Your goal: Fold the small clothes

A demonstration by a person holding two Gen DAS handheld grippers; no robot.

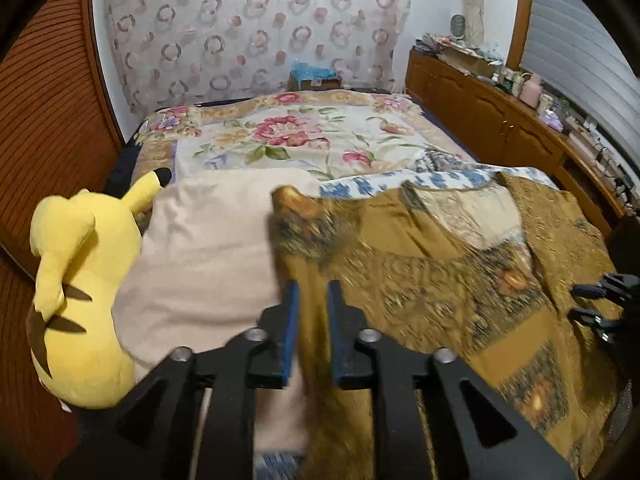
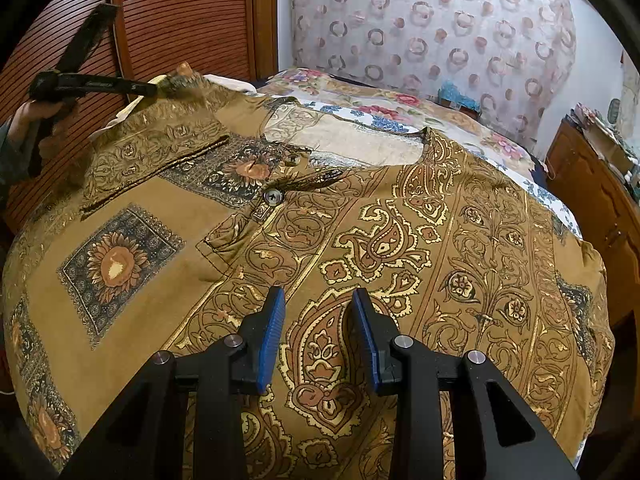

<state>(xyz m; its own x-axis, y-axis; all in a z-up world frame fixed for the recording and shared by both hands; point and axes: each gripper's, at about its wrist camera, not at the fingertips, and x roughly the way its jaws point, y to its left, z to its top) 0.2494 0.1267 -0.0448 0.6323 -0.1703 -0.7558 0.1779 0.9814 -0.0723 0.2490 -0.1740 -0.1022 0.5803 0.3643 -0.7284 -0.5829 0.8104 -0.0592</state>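
One brown patterned shirt (image 2: 360,240) lies spread front-up across the bed (image 1: 288,128), two buttons showing at its neck opening, its hem draping over the near edge. Its left sleeve (image 1: 308,240) is lifted, a strip of it running between the blue pads of the left gripper (image 1: 313,292), whose jaws stand narrowly apart on the cloth. The right gripper (image 2: 320,300) hovers over the shirt's chest, jaws partly apart with nothing between them. One beige pillow (image 1: 208,248) and one yellow plush toy (image 1: 80,280) crowd the left; a wooden cabinet (image 1: 500,120) borders the right.
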